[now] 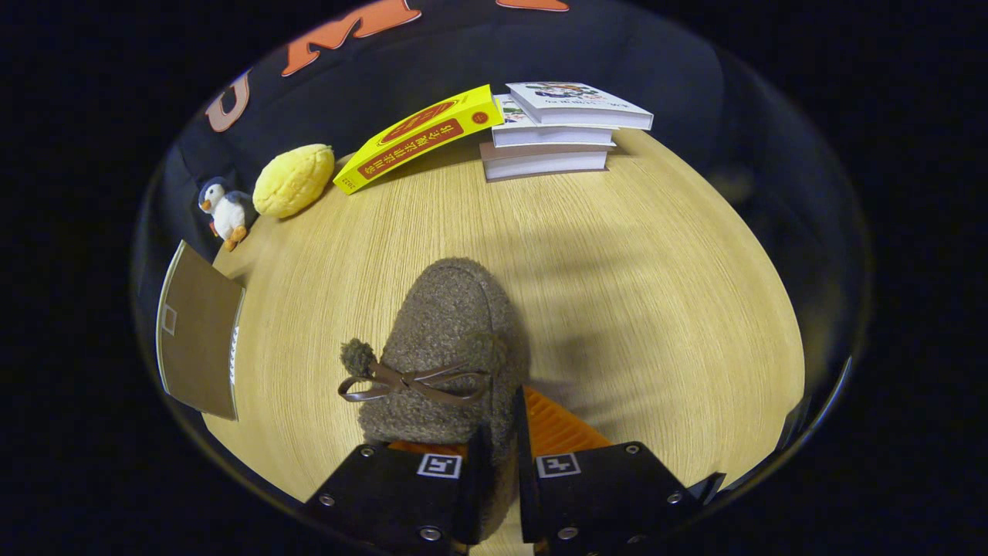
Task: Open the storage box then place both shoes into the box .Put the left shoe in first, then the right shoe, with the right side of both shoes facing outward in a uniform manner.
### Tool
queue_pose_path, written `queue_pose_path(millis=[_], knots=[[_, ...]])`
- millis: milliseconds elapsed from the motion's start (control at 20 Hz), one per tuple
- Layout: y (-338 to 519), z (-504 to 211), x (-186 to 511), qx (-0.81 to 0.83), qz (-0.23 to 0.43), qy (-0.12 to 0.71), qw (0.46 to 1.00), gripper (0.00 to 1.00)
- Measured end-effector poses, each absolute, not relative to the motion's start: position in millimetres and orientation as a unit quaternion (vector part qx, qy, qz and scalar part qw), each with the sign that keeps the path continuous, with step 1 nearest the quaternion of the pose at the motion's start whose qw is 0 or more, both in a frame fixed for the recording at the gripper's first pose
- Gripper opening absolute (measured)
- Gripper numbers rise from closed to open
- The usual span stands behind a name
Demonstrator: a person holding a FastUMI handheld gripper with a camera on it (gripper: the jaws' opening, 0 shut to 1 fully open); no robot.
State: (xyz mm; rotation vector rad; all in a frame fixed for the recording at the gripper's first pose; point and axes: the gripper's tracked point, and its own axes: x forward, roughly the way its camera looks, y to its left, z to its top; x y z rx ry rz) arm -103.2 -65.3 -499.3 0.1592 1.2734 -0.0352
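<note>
Fuzzy brown slipper (pixel 451 347), lower centre, is pinched at its heel wall by the jaws; that thin grip could slip over the desk (pixel 656 293).

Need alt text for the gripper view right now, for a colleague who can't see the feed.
The gripper is shut on the rim of a fuzzy brown shoe with a bow, toe pointing away over a wooden table. Beyond lie a stack of books with a yellow book leaning on it, a yellow plush, a toy penguin and a brown box.

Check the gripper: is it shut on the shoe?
Shut on it. The gripper has both fingers pressed on the brown fuzzy shoe's rear edge, pinched between them above the table.
</note>
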Motion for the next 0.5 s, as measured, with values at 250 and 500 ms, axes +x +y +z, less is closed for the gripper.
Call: queue_pose_path(millis=[250,500], knots=[[-50.3,-471.8,-100.2,0.108,-0.027,0.597,0.794,0.05],[-11.3,-411.8,-85.5,0.089,-0.008,0.584,0.807,0.05]])
